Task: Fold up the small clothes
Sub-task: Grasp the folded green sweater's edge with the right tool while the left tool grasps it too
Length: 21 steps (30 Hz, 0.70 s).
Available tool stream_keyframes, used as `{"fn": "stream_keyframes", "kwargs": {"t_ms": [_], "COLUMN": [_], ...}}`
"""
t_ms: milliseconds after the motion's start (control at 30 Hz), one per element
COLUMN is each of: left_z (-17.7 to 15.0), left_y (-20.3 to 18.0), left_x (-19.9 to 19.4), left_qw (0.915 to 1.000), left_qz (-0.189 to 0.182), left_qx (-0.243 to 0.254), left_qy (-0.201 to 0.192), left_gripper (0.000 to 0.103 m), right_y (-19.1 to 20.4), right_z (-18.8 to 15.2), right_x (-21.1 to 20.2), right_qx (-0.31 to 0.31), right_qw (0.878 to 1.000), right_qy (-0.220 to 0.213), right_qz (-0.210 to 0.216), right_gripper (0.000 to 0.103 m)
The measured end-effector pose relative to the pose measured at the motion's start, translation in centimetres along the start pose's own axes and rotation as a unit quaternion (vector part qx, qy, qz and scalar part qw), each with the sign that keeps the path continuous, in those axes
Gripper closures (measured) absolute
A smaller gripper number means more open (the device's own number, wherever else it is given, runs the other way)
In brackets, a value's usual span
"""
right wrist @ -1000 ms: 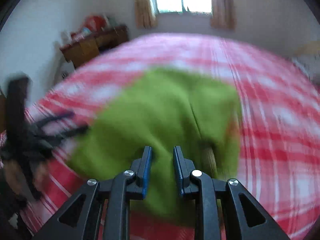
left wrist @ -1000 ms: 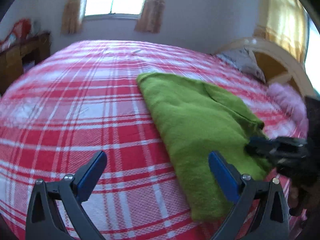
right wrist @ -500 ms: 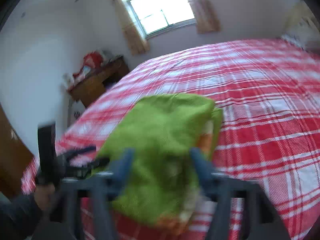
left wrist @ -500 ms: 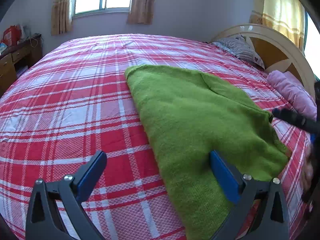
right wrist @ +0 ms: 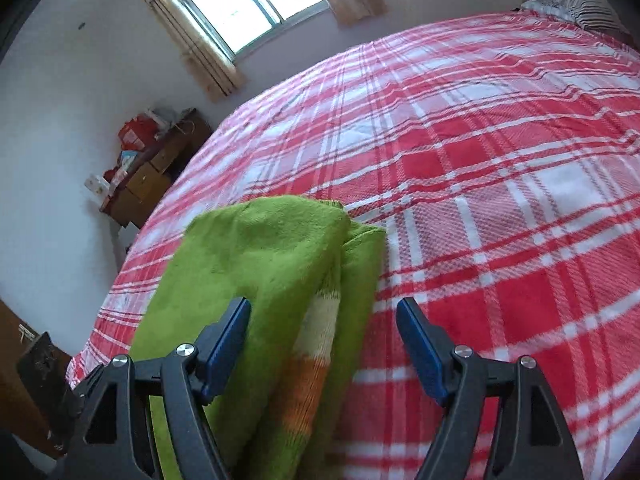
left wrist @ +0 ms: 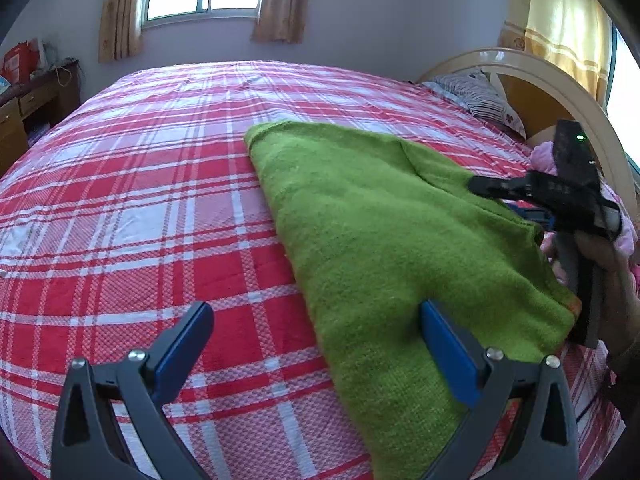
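A folded green knit garment (left wrist: pixel 384 240) is laid on the red plaid bedspread (left wrist: pixel 140 200), from centre toward 4 o'clock. The left gripper (left wrist: pixel 316 340) is held released, empty, over its near edge. The right gripper (right wrist: pixel 324 340) is likewise spread wide, nothing grasped, above the garment's striped edge at 6 o'clock.

- The green garment (left wrist: pixel 384 240) is thick, fuzzy knit cloth, matt all over; a ribbed orange and cream band (right wrist: pixel 316 344) shows at its fold.
- The plaid bedspread (left wrist: pixel 132 216) is woven cotton-like cloth with a fine waffle texture, matt.
- The left gripper (left wrist: pixel 316 344) has matt black plastic arms, smooth blue pads (left wrist: pixel 448 352) and shiny metal screws.
- The headboard (left wrist: pixel 560 84), at 2 o'clock, looks glossy cream.
- The dresser (right wrist: pixel 156 176), at 9 o'clock, is brown wood.
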<state>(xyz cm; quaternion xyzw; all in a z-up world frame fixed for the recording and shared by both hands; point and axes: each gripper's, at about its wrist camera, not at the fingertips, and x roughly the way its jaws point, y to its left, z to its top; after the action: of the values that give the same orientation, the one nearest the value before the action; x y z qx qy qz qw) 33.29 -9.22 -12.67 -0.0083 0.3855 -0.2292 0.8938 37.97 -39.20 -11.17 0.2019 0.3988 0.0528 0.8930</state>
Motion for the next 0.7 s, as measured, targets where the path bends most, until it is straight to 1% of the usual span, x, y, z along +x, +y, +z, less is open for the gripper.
{"fn": "stream_keyframes", "kwargs": {"t_ms": [100,200,333,467,600,633,667,700], "left_z": [0.1,0.1,0.2,0.4,0.5,0.5,0.5,0.5], "left_y": [0.1,0.3,0.3,0.7,0.8,0.8,0.8,0.7], "left_x": [-0.1,-0.5,-0.9,-0.2,0.3,0.3,0.4,0.5], "left_qw": [1.0000,0.9999,0.9995,0.9991,0.9984,0.9983,0.9982,0.9980], "left_qz": [-0.004,-0.006,-0.015,-0.032,-0.043,-0.045,-0.047,-0.050], "left_qx": [-0.003,-0.006,-0.009,-0.025,-0.036,-0.037,-0.038,-0.039], "left_qy": [-0.002,-0.013,-0.025,-0.012,-0.001,0.001,0.003,0.004], "left_gripper": [0.000,0.000,0.000,0.000,0.000,0.000,0.000,0.000], "right_y": [-0.3,-0.6,-1.2,-1.7,-1.4,-1.2,-1.1,-1.1], "right_z": [0.5,1.1,1.5,1.8,1.9,1.9,2.0,2.1], "right_x": [1.3,2.1,2.8,3.0,3.3,3.4,3.6,3.7], "right_qx": [0.004,0.010,0.021,0.034,0.027,0.024,0.022,0.022], "right_qw": [1.000,1.000,0.999,0.998,0.998,0.998,0.998,0.997], "right_qy": [0.009,0.009,0.013,0.015,0.014,0.014,0.014,0.016], "right_qz": [0.005,0.014,0.036,0.059,0.060,0.061,0.063,0.067], "right_gripper": [0.028,0.028,0.028,0.028,0.028,0.029,0.036,0.040]}}
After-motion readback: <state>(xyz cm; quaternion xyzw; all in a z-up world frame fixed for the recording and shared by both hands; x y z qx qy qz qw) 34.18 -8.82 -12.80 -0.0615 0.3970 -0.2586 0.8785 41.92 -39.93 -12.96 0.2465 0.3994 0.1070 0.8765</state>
